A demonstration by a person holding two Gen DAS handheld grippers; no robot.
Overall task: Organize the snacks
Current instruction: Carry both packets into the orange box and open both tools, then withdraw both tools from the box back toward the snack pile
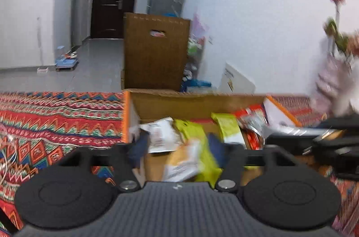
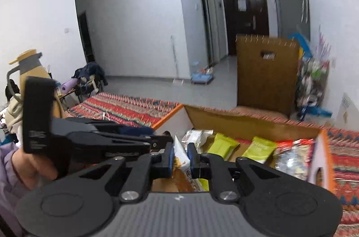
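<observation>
Pinching snack packet (image 2: 182, 158), right hand-held gripper (image 2: 180, 159) above box (image 2: 246, 122).

Your left gripper (image 1: 177, 150) points forward and slightly downward, its blue-padded jaws spread wide apart with neither pad pressing on anything. Your right gripper (image 2: 180, 157) points the same way, its jaws drawn close together and pinching a thin orange-and-white snack packet (image 2: 182, 158) between the blue pads. Your left hand (image 2: 33, 166), in a pale lilac sleeve, wraps around the left gripper's handle, just beside the right gripper.
</observation>
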